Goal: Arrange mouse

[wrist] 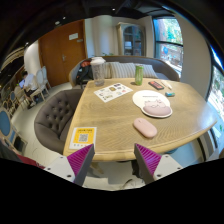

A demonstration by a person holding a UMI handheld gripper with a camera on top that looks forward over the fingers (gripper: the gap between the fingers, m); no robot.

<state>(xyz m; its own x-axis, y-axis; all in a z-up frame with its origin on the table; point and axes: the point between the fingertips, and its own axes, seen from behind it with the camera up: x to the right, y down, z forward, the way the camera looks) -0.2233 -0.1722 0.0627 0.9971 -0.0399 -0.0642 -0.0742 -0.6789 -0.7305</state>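
The gripper (112, 160) is spread wide and holds nothing; its two fingers carry magenta pads (81, 158) and hang just off the near edge of the tabletop (105, 125), with bare wood showing in the gap between them.

Just ahead of the fingers, slightly toward the right one, lies the mouse (146, 127). It is a small, smooth, rounded oval of pale pink, low and flat, resting on the tabletop with its long side running roughly across the view. It is near the fingers but not touching them, and it is not between them; it sits beyond their tips.

Off to the left of the left finger, at the tabletop's near corner, lies a yellow card (83, 137) with printing on it.

Beyond the mouse rests a round pale mat (153, 105), and on its far part lies a pinkish object (156, 100), possibly a second mouse, though it is too small to be sure. Further on to the right lies a small teal item (170, 93).

To the left of the mat, further from the fingers, a printed sheet (113, 92) lies flat. Past it a green cup (138, 75) stands upright near the far edge.

A grey upholstered chair (55, 112) is drawn up at the tabletop's left side. In the distance are a wooden door (62, 48) and a bright window (168, 38).
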